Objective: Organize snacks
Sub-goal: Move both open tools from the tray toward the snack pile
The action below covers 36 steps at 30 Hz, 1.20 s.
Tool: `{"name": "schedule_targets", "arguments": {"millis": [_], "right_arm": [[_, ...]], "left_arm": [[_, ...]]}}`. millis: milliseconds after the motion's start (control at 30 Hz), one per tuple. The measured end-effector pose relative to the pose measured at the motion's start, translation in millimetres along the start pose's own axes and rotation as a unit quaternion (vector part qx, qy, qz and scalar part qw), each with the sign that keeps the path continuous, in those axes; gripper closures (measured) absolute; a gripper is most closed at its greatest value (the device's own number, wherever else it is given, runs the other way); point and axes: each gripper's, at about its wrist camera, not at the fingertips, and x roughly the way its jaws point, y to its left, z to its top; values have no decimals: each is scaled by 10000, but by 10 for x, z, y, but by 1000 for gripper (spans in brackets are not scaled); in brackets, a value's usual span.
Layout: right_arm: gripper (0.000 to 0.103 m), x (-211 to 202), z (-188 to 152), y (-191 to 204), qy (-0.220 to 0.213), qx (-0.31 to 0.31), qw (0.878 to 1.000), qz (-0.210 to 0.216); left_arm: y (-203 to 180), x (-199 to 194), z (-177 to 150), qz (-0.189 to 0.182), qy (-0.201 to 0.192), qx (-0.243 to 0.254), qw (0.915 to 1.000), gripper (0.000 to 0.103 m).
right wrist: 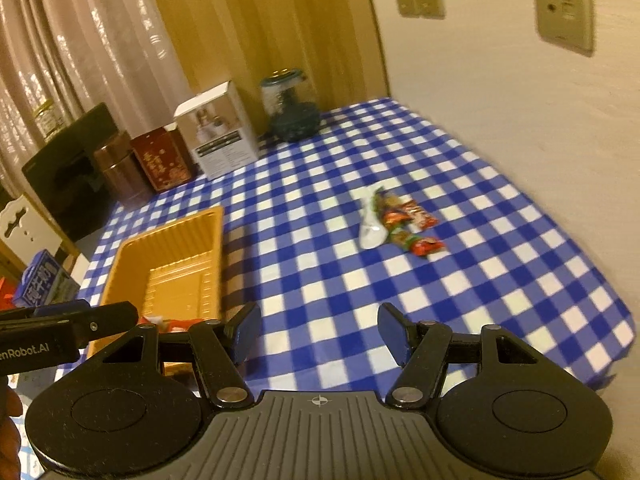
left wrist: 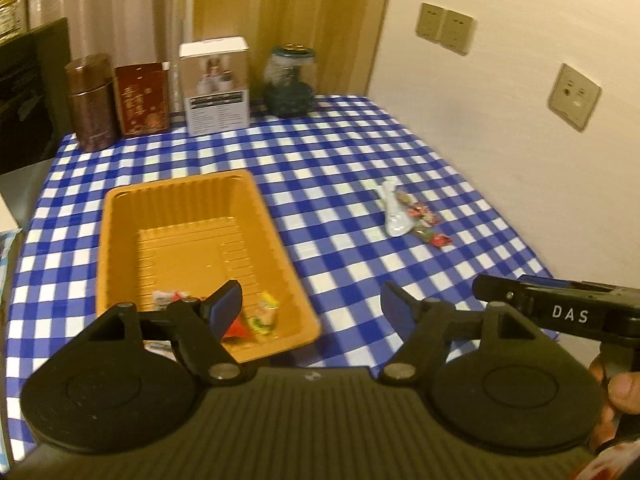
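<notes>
**Inspector A:** Left wrist view. The left tool (left wrist: 310, 312) hangs over the near end of the orange tray (left wrist: 116, 240), its jaws apart with nothing between the pads. A few wrapped sweets (left wrist: 256, 318) already lie in the tray's near corner. The remaining snack packets (left wrist: 424, 222) sit on the checked desk (left wrist: 340, 168), ahead and off to the right, just beside a white spoon (left wrist: 394, 210). The right tool (left wrist: 560, 312) shows at the right edge, on the packets' side.

**Inspector B:** Right wrist view. The right tool (right wrist: 318, 336) is held about half open and empty. The packets (right wrist: 408, 224) lie ahead and slightly right of its line, touching one another, their long sides running roughly away from the tool and slanting rightward. The tray (right wrist: 120, 276) is to the left.

**Inspector A:** Judgement?

**Inspector B:** The right hand looks nearer the packets; the reach is forward, then a carry leftward to the tray.
</notes>
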Motion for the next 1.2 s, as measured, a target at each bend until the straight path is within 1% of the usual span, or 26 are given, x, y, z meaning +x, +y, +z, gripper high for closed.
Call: {"name": "schedule_targets", "arguments": {"millis": [333,533,700,933,1200], "right_arm": [[38,-187,-16,-497,-115,301,9987,-397],[38,-177,10,-766,-155,478,9972,-561],[38,-118,64,-956,-235,503,9966,-608],[38,212,141,-1172,-181,478,9968,-612],[38,824,239,-1240,-54,96,9993,-345]], "left_arm": [[-448,160,29,-351,57,307,9989,25],[-668,341,97,-486,80,450,9978,23],[-784,565,175,-549,94,465,9974,23],[-874,996,276,-564,85,364,9977,23],[-956,1565,325,-494,130,254,9984,23]]}}
